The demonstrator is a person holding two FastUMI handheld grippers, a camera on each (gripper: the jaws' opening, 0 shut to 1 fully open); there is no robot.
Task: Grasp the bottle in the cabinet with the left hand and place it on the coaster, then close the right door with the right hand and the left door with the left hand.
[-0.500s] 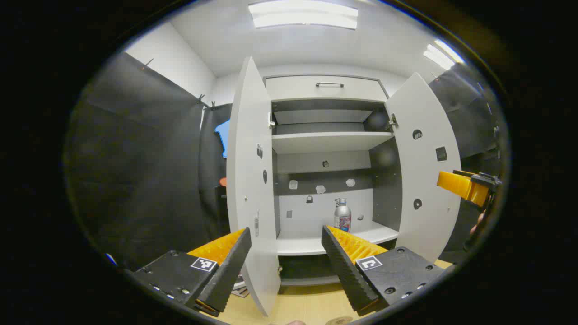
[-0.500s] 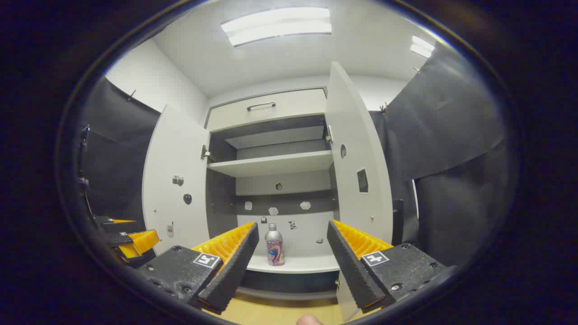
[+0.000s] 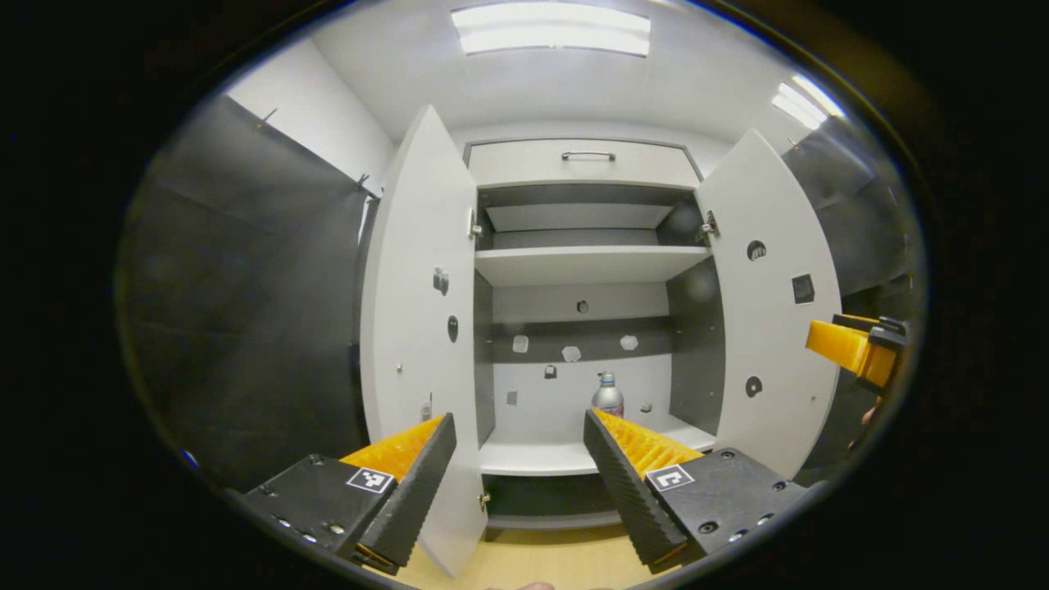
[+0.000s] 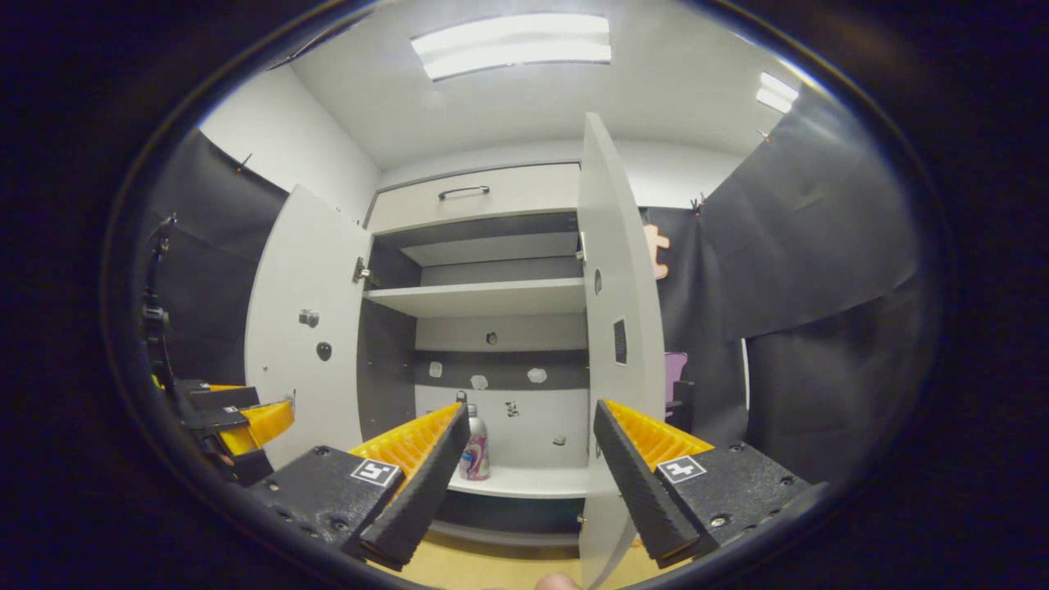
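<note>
Left gripper view shows my left gripper [image 3: 518,471] spread wide, holding nothing, facing the cabinet [image 3: 586,160] with both doors swung open. Its bottle [image 3: 607,397] stands upright on the lower shelf [image 3: 533,455] (right of middle). My right gripper [image 4: 529,479] is also wide and empty, near the right door [image 4: 619,328].

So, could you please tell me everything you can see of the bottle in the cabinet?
The bottle is small, silvery and metallic-looking, with a narrow neck, a cap and a colourful printed wrap round its body. It stands upright on the cabinet's lowest white shelf, near the back wall. Nothing grips it; both grippers are open and away from it, and their fingers partly hide it.
</note>
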